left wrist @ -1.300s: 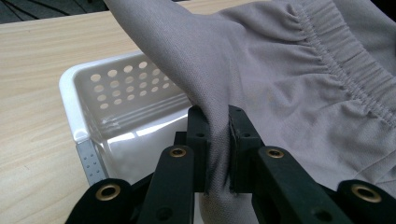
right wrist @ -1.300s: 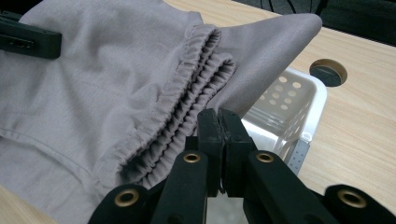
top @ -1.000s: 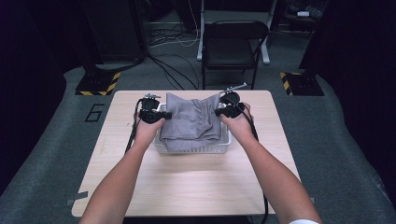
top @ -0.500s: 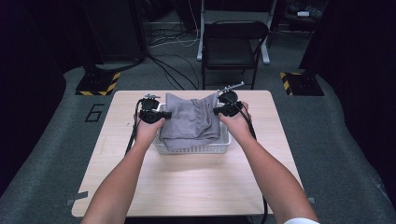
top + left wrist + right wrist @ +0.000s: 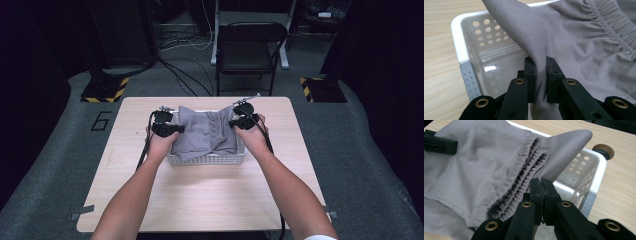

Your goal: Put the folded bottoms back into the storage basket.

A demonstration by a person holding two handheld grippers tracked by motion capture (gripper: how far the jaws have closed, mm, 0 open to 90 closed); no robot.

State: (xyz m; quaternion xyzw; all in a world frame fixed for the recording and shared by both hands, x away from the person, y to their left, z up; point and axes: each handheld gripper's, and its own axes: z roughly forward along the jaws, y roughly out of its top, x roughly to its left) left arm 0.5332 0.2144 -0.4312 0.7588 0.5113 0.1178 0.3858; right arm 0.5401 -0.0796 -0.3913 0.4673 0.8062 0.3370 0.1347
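Left tongs (image 5: 540, 75): jaws pressed on a fold of the grey cloth (image 5: 584, 50), fabric sandwiched between the pads and running up out of the grip. Just behind them, the inside corner of the white basket (image 5: 464, 47), with round holes in its wall.

Right tongs (image 5: 542, 197): jaws pinched almost fully together on a thin edge of the cloth (image 5: 481, 162), right next to the gathered elastic band (image 5: 524, 170). The fabric peaks up from the grip toward the basket's far rim (image 5: 599, 162). The other tongs show at the top left of this view, touching the cloth.

From the high view: left tongs (image 5: 172, 129) at the left side of the basket (image 5: 210, 160), right tongs (image 5: 239, 122) at its right side, one hand on each, left hand (image 5: 160, 145) and right hand (image 5: 252, 137), forearms coming in from below. Cloth (image 5: 205, 134) is spread between the two grips, draped over and into the basket, covering most of the opening; its front edge hangs over the near rim.

Basket sits mid-table, slightly toward the far edge of the wooden table (image 5: 200, 200). Cables trail from both tongs down along the arms.

Beyond the table: black folding chair (image 5: 250, 50), grey floor with a "6" marked on it (image 5: 101, 120), yellow-black striped blocks (image 5: 105, 90) to either side.
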